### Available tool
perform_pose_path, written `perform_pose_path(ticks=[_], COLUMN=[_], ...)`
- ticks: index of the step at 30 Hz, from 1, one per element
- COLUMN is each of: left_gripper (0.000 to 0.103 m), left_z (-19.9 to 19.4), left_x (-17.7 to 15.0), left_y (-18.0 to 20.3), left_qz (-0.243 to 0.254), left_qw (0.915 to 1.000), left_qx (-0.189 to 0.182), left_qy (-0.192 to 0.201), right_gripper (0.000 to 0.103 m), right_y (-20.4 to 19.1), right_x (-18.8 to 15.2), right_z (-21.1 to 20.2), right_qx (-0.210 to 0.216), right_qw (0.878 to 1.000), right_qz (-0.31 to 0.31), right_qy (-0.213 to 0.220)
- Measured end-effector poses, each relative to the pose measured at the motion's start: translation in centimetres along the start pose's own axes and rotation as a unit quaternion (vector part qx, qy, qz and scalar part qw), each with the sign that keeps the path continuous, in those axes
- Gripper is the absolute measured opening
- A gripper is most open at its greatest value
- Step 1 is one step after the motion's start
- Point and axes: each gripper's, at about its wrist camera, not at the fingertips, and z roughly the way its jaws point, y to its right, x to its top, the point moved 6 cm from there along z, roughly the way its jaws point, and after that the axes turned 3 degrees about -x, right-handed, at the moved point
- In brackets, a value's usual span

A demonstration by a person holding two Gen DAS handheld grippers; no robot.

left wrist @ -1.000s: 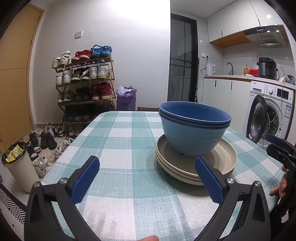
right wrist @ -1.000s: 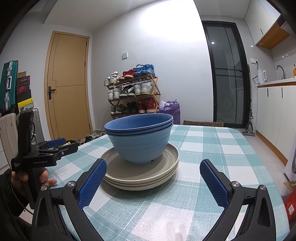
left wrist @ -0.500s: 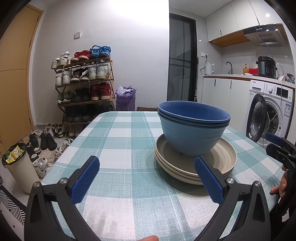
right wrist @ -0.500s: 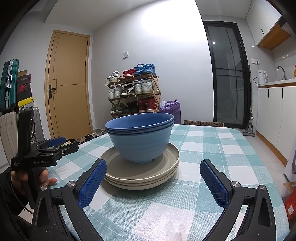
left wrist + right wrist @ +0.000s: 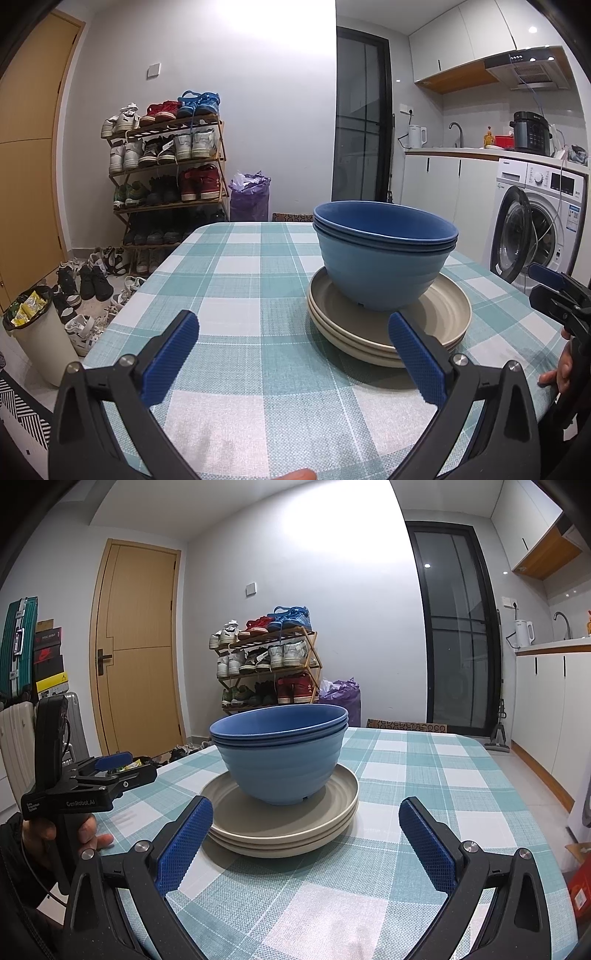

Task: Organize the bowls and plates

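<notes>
Your left gripper (image 5: 110, 766), at nine o'clock, reads "GenRobot.AI"; both it and your right gripper (image 5: 304, 836) gape wide, empty, near the bowls (image 5: 280, 753).

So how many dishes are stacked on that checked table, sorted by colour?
Blue bowls: 2, nested, going by their rims
Beige plates: 3, stacked under the bowls
Total: 5 dishes
</notes>
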Motion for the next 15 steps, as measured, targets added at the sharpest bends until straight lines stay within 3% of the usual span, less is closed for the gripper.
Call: perform_pose_path(ticks=[15], left_gripper=[0.103], left_z=[-0.09], left_x=[-0.06], left_y=[0.11], left_qz=[-0.001], left_qw=[1.0000], left_qx=[-0.002], left_qy=[0.000], right_gripper=[0.103], right_y=[-0.03], right_x=[-0.02], right_z=[0.10], right_qx=[-0.001], right_qw=[1.000], right_qz=[-0.002], right_qy=[-0.001])
